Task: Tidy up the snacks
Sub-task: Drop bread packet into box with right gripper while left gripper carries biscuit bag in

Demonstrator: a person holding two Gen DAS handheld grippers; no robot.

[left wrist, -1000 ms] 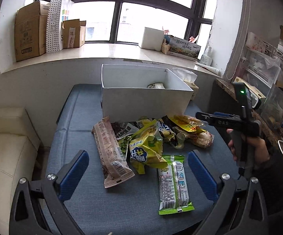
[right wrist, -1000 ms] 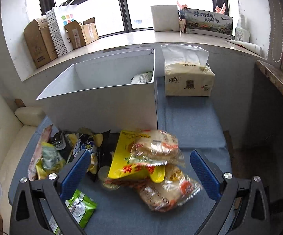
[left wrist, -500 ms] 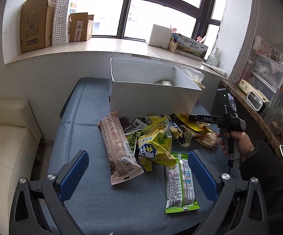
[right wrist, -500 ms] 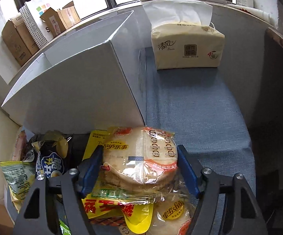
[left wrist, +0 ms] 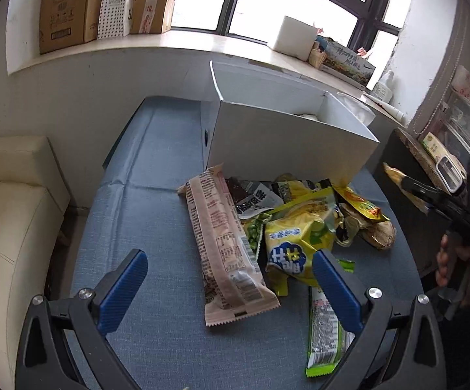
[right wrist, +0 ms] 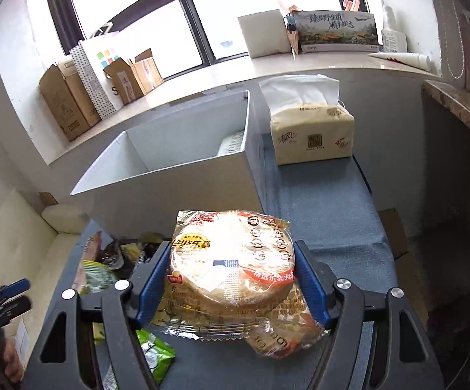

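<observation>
right gripper (right wrist: 231, 284) jaws clamped on flatbread pack (right wrist: 231, 263), held just before white box (right wrist: 176, 178); left gripper (left wrist: 228, 284) jaws wide open, empty, over pink wrapper (left wrist: 225, 247) on blue counter (left wrist: 143, 201)

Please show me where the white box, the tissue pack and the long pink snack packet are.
white box (right wrist: 169, 191): right wrist view, front wall.
tissue pack (right wrist: 313, 136): right wrist view, front face.
long pink snack packet (left wrist: 221, 240): left wrist view, middle of the printed back.
</observation>
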